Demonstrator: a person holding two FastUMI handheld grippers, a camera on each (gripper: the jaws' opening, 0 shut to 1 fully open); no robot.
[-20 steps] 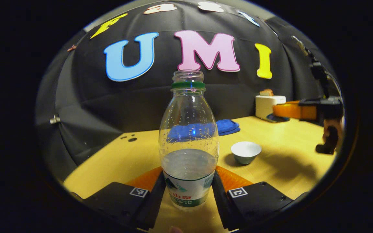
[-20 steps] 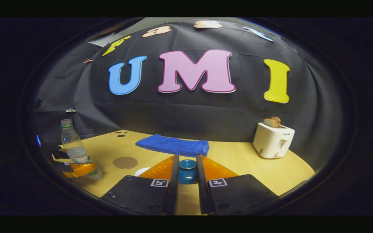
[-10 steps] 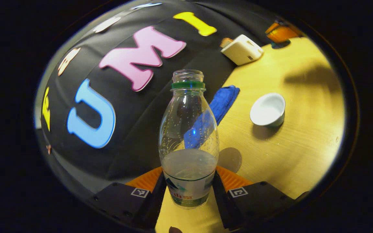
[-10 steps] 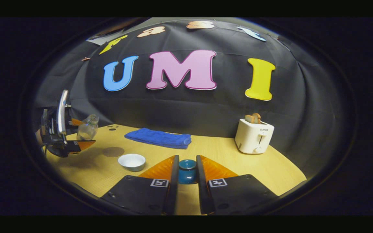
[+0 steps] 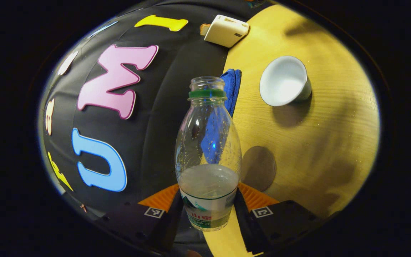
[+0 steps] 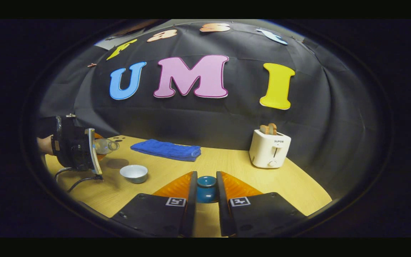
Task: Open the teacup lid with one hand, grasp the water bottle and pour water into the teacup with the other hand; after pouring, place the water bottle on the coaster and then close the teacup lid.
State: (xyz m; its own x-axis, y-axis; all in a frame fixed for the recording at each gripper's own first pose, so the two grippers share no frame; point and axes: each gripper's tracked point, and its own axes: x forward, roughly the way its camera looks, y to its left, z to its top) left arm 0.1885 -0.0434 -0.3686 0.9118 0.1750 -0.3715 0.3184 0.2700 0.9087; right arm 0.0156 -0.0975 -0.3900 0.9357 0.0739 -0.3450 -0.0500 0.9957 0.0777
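Left gripper (image 5: 207,210) is clamped on the tilted water bottle (image 5: 208,150) near the teacup (image 5: 284,81); the teacup lid (image 6: 206,189) is pinched by the right gripper (image 6: 205,200).

Ahead of me, a folded blue towel (image 6: 166,150) lies flat on the yellow wooden table (image 6: 227,171), close to the black cloth wall (image 6: 205,117) at the back. Well to its right stands a white toaster (image 6: 269,149), upright, with two slices of toast (image 6: 268,129) sticking up from its slots. From my other side everything appears tipped over: the towel (image 5: 231,89) runs along the line where the table (image 5: 334,117) meets the wall (image 5: 162,117), and the toaster (image 5: 226,30) sits beyond it, a bit of toast (image 5: 203,29) showing at its end.
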